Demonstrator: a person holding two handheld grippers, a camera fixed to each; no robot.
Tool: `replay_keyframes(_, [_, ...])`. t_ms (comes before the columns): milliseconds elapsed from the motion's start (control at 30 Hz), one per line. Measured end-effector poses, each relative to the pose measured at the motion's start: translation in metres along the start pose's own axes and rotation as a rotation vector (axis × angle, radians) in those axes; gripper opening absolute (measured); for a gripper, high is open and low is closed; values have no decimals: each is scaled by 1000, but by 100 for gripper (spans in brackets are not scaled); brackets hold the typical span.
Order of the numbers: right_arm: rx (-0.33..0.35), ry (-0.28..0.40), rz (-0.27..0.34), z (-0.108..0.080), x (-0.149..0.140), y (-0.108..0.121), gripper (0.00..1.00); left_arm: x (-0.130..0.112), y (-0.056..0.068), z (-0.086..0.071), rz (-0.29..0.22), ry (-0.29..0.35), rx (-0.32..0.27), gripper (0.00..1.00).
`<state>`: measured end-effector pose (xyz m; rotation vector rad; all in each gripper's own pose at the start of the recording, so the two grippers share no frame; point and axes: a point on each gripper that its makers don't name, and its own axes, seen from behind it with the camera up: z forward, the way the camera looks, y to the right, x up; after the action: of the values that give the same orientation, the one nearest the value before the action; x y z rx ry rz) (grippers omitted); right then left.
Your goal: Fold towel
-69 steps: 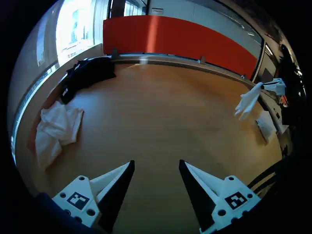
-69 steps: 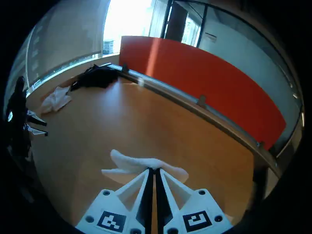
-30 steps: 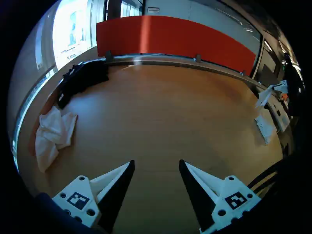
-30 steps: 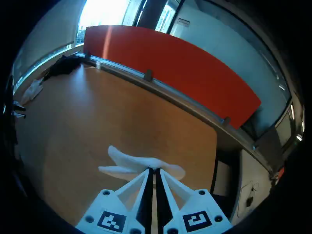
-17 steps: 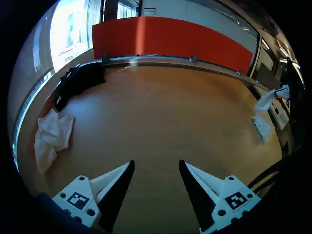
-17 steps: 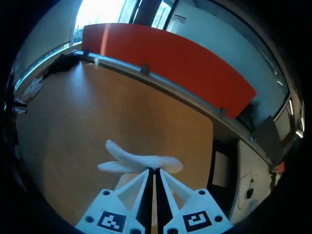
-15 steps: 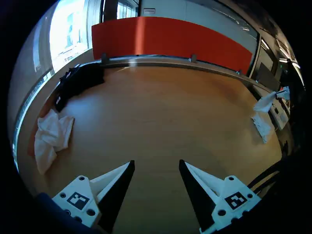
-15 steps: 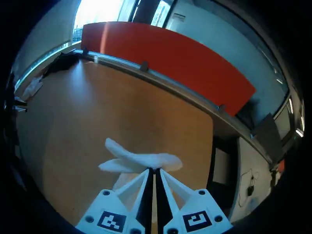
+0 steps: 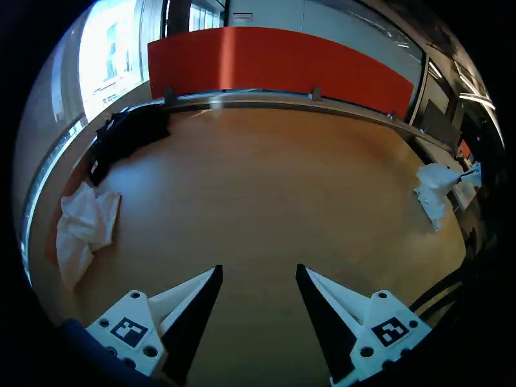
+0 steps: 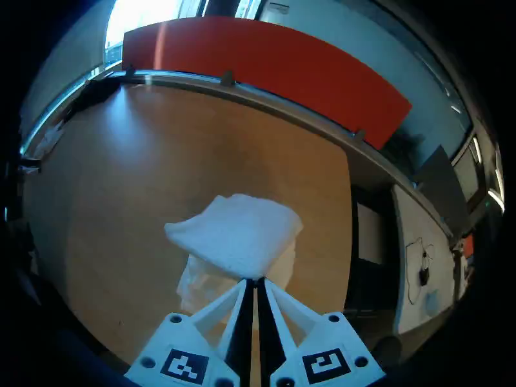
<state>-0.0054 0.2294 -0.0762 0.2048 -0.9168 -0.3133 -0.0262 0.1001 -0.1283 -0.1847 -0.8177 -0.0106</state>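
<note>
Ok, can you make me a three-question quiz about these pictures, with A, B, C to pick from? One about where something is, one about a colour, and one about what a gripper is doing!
1. Where does the black bundle lie on the table?
A) at the far left corner
B) in the middle
C) on the right edge

2. What colour is the panel behind the table?
A) blue
B) red
C) green

3. What is the right hand-held gripper doing?
A) standing wide open
B) lying flat on the table
C) pinching the white towel

Answers:
1 A: in the left gripper view it sits far back on the left, near the panel's end.
2 B: it runs bright red along the table's far edge.
3 C: its two fingers are closed together with the cloth caught between them.
</note>
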Motion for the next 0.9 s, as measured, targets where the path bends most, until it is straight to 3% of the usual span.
replay_keyframes(267, [-34,-31,-1,2,-17,7,4,0,-1,-2,9,3,-2,84])
replay_keyframes(900, [-34,-175,69,41,-82,18,4,-11,-8,-8,19,-13,20,83])
